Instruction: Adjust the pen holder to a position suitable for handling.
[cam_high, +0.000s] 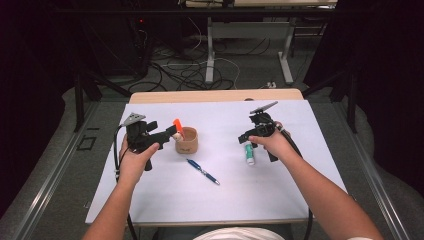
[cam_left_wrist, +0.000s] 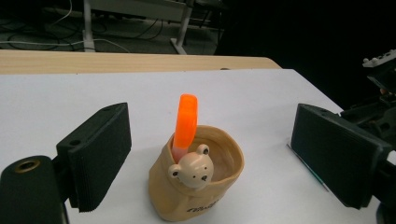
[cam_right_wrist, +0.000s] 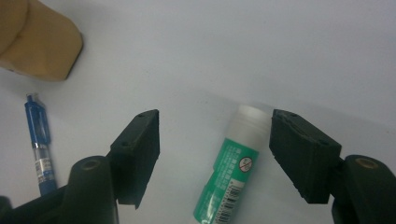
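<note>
A tan cup (cam_high: 186, 142) with a small bear head on its rim (cam_left_wrist: 190, 171) stands left of the table's middle, and an orange marker (cam_left_wrist: 186, 123) stands upright in it. My left gripper (cam_high: 170, 132) is open. In the left gripper view its jaws (cam_left_wrist: 208, 114) stand either side of the cup without touching it. A green glue stick (cam_high: 249, 154) with a white cap lies flat on the right. My right gripper (cam_high: 248, 139) is open just above it. In the right gripper view the glue stick (cam_right_wrist: 233, 172) lies between the jaws (cam_right_wrist: 215, 119), nearer the right one.
A blue pen (cam_high: 202, 171) lies on the white sheet (cam_high: 250, 200) between cup and glue stick, also in the right gripper view (cam_right_wrist: 39, 154) below the cup (cam_right_wrist: 39, 46). The table's wooden far edge (cam_high: 215, 96) borders a floor with cables and desk legs.
</note>
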